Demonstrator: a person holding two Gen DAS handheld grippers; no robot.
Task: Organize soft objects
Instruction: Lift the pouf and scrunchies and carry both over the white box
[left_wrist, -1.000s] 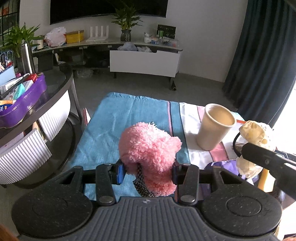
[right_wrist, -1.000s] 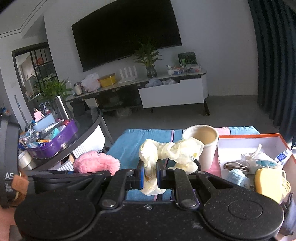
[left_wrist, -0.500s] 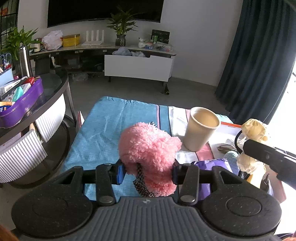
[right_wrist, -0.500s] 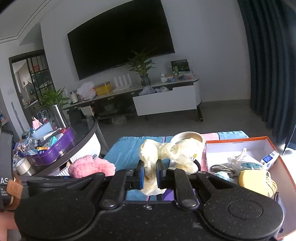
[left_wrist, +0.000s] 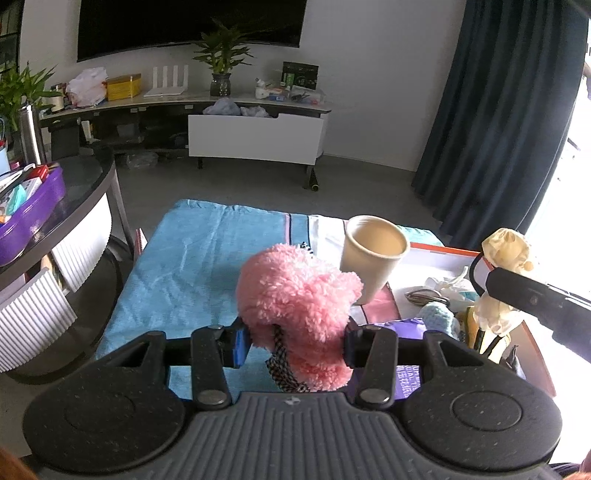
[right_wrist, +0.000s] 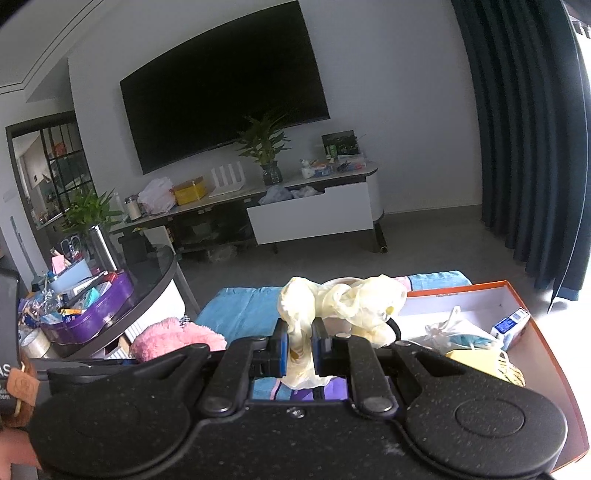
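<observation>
My left gripper (left_wrist: 293, 341) is shut on a fluffy pink plush (left_wrist: 297, 299) with a black-and-white checked tag, held above the blue towel (left_wrist: 199, 266). The same pink plush (right_wrist: 173, 336) shows at the lower left of the right wrist view. My right gripper (right_wrist: 299, 349) is shut on a crumpled pale yellow rubber glove (right_wrist: 340, 302), which hangs over the box; the glove (left_wrist: 506, 254) and the right gripper's dark body also appear at the right edge of the left wrist view. A beige paper cup (left_wrist: 373, 254) stands on the towel, mostly hidden behind the glove in the right wrist view.
An orange-rimmed white box (right_wrist: 491, 295) at the right holds a plastic bag, a small blue-white carton, a yellow sponge and a light blue knitted piece (left_wrist: 439, 317). A purple pack (left_wrist: 402, 328) lies by it. A round glass table with a purple tray (right_wrist: 96, 314) stands left.
Both grippers have drifted slightly up and along with their loads; the cup and the box now sit lower in both views. Neither grip has changed.
</observation>
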